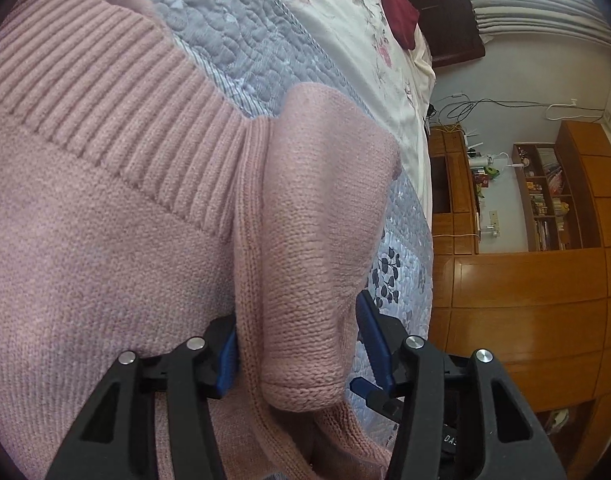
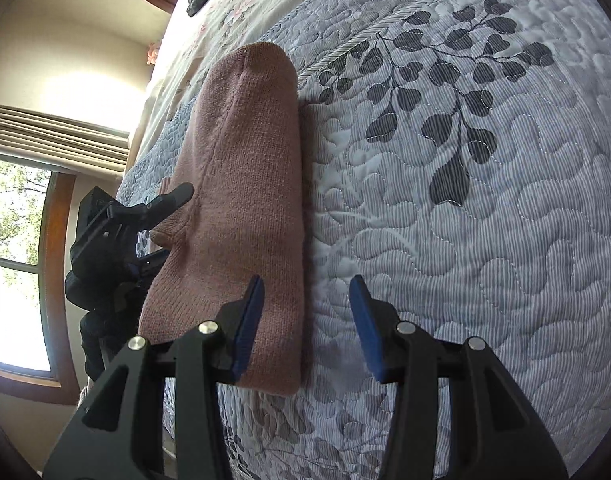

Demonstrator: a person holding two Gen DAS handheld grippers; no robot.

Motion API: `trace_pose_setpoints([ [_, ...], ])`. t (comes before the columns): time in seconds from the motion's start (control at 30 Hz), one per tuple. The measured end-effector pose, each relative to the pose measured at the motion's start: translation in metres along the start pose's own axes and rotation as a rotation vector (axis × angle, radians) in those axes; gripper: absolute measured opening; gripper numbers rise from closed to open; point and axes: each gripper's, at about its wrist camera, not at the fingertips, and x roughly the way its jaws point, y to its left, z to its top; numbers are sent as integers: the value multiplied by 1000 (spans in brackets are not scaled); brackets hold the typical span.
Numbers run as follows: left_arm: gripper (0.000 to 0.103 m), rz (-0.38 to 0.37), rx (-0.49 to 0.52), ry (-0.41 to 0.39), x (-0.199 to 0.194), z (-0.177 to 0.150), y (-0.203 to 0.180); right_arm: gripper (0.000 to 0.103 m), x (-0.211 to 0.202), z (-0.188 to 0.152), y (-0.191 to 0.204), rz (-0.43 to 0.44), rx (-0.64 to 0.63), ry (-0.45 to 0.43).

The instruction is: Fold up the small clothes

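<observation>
The pink sweater (image 2: pixel 241 184) lies folded on the bed's quilt (image 2: pixel 465 208), near the bed's edge. The left tongs (image 1: pixel 297 344) stand wide with a fold of sweater between the blue pads (image 1: pixel 227 360); whether they pinch it is hard to tell. The right tongs (image 2: pixel 305 320) stand wide, holding nothing, one pad over the sweater's corner.

A big bed is carrying everything — its grey quilt (image 2: pixel 445 208) with dark leaf shapes is spreading out ahead of the right fingers. A pink knitted sweater (image 2: pixel 241 200) is lying folded on it, just past the left-side fingertip. Further ahead a flowery cream sheet (image 1: pixel 357 40) is lying too — a dark red cloth (image 1: pixel 401 16) is resting there.
</observation>
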Motion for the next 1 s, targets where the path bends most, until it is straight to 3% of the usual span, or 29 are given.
trace_pose_setpoints([
  [0.1,25,-6,-6,-9,0,-3,0,45,-2,-3,4,-7,-7,-3],
  [0.17,23,-16,7,-24,-5,-5,-2,45,-2,-5,6,-5,-6,-7],
  [0.4,20,-74,78,-79,-39,-13,-21,45,-9,-12,14,-4,-17,-17],
  [0.6,20,-105,111,-136,-92,-8,-21,45,-3,-16,38,17,-53,-16],
  [0.77,20,-59,114,-196,-146,8,-4,46,9,-17,64,21,-111,4],
  [1.0,19,19,74,-249,-203,30,52,47,36,-26,106,32,-203,56],
])
